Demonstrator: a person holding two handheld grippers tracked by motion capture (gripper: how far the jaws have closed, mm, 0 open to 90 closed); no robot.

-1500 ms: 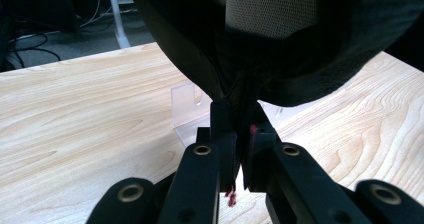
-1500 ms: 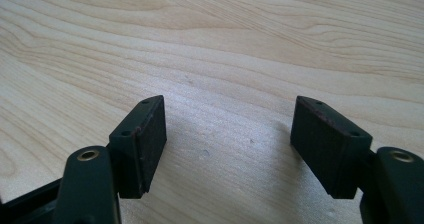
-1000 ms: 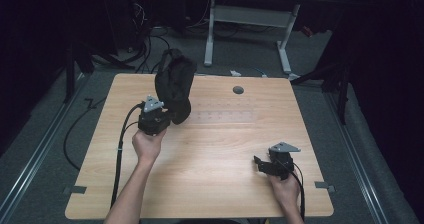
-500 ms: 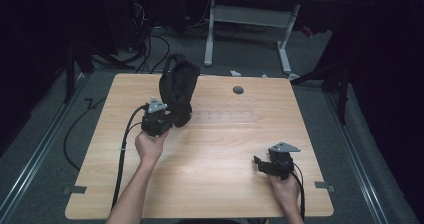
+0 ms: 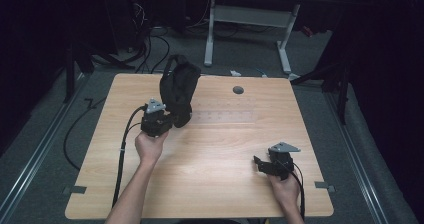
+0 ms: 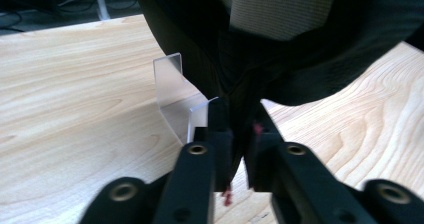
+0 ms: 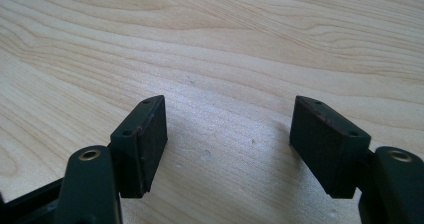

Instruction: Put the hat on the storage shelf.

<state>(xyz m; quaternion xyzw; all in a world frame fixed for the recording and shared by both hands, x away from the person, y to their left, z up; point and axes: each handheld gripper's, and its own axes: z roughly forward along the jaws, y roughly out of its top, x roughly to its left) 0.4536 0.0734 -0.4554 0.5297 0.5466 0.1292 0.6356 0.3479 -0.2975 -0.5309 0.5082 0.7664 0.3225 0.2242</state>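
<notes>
**Black bag hangs from my left fingers, directly over the clear rack**

My left gripper [image 5: 167, 118] sits on the far-left part of the desk [image 5: 220, 154], and its fingers [image 6: 220, 134] are pressed together on a fold of a black fabric bag [image 5: 178, 88]. The bag stands up from the pinch, lifted off the wood, its long axis running from the fingers up and away toward the far edge. In the left gripper view a pale mesh panel [image 6: 280, 9] shows on the bag's upper part.

What I judge the next move turns on is this: a clear plastic rack [image 5: 220, 117] lies flat on the desk just right of the bag, stretching rightward, and the left gripper view shows one of its upright dividers [image 6: 172, 91] right beneath the hanging fabric. Lowering the bag would likely bring it onto that rack.

My right gripper [image 5: 265, 165] rests near the right front corner, well apart from the bag, its fingers [image 7: 145, 139] spread with nothing between them. The left hand [image 5: 150, 146] is plainly the nearer one.
</notes>
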